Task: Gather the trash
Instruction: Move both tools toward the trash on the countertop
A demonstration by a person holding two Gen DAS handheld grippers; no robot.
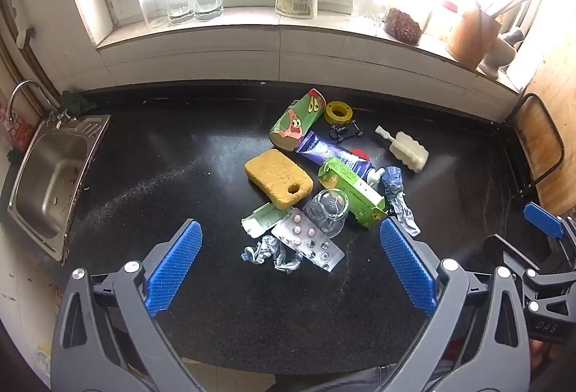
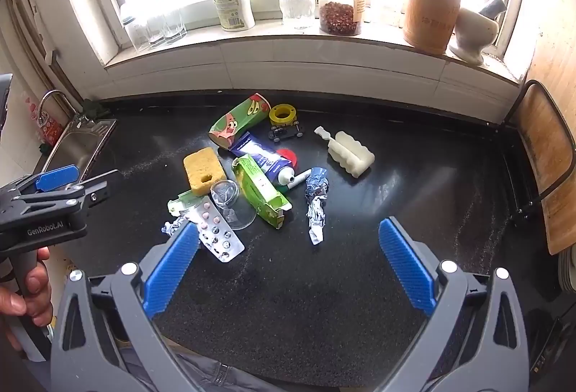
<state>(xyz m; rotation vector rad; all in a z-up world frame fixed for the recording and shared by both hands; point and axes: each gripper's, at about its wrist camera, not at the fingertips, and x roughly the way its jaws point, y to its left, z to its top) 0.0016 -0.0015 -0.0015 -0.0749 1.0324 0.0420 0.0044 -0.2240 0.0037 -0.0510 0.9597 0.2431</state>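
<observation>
A heap of litter lies mid-counter: a silver blister pack (image 1: 307,242) (image 2: 217,233), a crumpled wrapper (image 1: 270,253), a twisted paper scrap (image 1: 396,197) (image 2: 316,201), a green carton (image 1: 351,192) (image 2: 261,192), a torn green box flap (image 1: 261,219), a toothpaste tube (image 1: 331,152) and a cartoon paper cup (image 1: 297,120). My left gripper (image 1: 289,226) hangs open above the near edge of the heap, with the blister pack and wrapper below its gap. My right gripper (image 2: 288,224) is open too, over bare counter just in front of the paper scrap. Neither holds anything.
Mixed into the heap are a yellow sponge (image 1: 277,178), a tipped clear glass (image 1: 325,210), a yellow tape roll (image 1: 338,111), a toy car (image 1: 345,132) and a white sponge brush (image 1: 406,149). A steel sink (image 1: 46,176) lies left. A cutting board (image 2: 550,169) leans at right.
</observation>
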